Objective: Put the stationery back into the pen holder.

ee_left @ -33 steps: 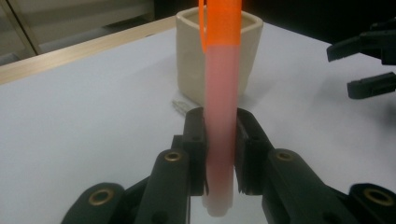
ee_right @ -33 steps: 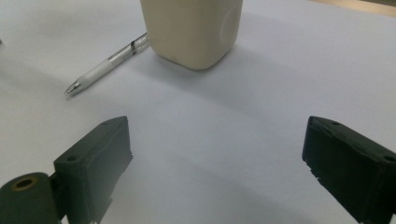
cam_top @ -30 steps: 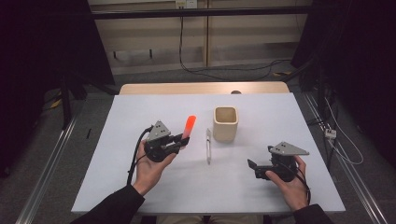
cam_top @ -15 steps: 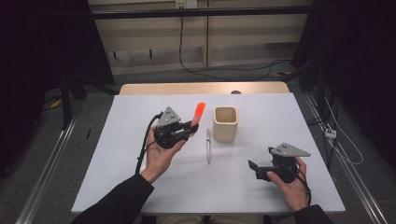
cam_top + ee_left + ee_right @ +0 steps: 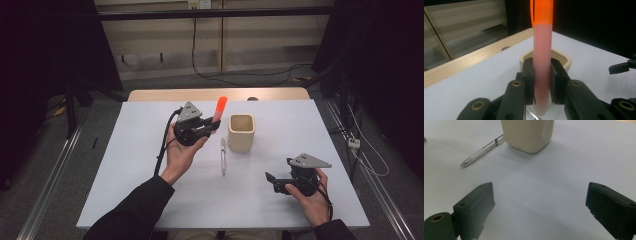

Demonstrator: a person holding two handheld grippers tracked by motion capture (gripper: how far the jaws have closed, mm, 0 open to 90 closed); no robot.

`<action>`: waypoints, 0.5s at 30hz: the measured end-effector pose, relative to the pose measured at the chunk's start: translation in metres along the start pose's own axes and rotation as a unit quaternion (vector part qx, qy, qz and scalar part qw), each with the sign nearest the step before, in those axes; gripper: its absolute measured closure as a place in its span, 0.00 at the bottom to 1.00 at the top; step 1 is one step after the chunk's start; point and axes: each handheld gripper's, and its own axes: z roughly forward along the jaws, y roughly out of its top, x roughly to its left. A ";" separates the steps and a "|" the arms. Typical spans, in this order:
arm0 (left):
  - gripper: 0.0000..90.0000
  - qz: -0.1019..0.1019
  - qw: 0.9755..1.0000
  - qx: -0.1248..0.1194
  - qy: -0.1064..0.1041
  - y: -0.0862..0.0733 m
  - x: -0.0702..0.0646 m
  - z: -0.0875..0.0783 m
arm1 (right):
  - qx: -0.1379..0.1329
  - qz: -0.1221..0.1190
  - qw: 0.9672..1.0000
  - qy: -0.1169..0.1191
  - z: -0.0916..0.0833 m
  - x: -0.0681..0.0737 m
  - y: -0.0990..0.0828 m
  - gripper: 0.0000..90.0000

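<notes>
Left tool [image 5: 212,126] clamped on the orange marker [image 5: 219,108], long axis near upright, cup [image 5: 242,132] just beside at 3 o'clock; right tool [image 5: 270,180] jaws apart.

We take this for a lab or recording studio: the white rectangular work table [image 5: 150,165] stands alone on a grey floor, and black curtains [image 5: 45,55] hang to either side of it. Metal floor rails [image 5: 47,192] run along both its long sides, and loose black cables [image 5: 235,75] trail over the floor beyond its far edge. Behind them we see a beige panelled wall [image 5: 160,37], with a black crossbar [image 5: 215,13] across it.
</notes>
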 end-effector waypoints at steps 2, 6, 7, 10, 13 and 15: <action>0.86 0.001 1.000 0.001 -0.002 0.002 0.000 0.005 | 0.000 0.001 1.000 0.000 0.000 0.000 0.000 0.09; 0.86 0.002 1.000 0.001 0.000 0.007 -0.001 0.013 | -0.001 0.001 1.000 0.000 0.000 0.000 0.000 0.09; 0.86 0.002 1.000 -0.001 0.000 0.008 -0.002 0.015 | 0.000 0.001 1.000 0.001 0.000 0.000 0.000 0.09; 0.86 0.007 1.000 -0.001 0.002 0.012 -0.003 0.021 | -0.001 0.000 1.000 0.001 0.000 0.000 0.000 0.09; 0.86 0.014 1.000 -0.001 -0.001 0.015 -0.006 0.027 | -0.001 0.001 1.000 0.002 0.000 0.000 0.000 0.09; 0.86 0.020 1.000 -0.003 -0.003 0.017 -0.008 0.032 | -0.001 0.003 1.000 0.001 0.000 0.000 0.000 0.08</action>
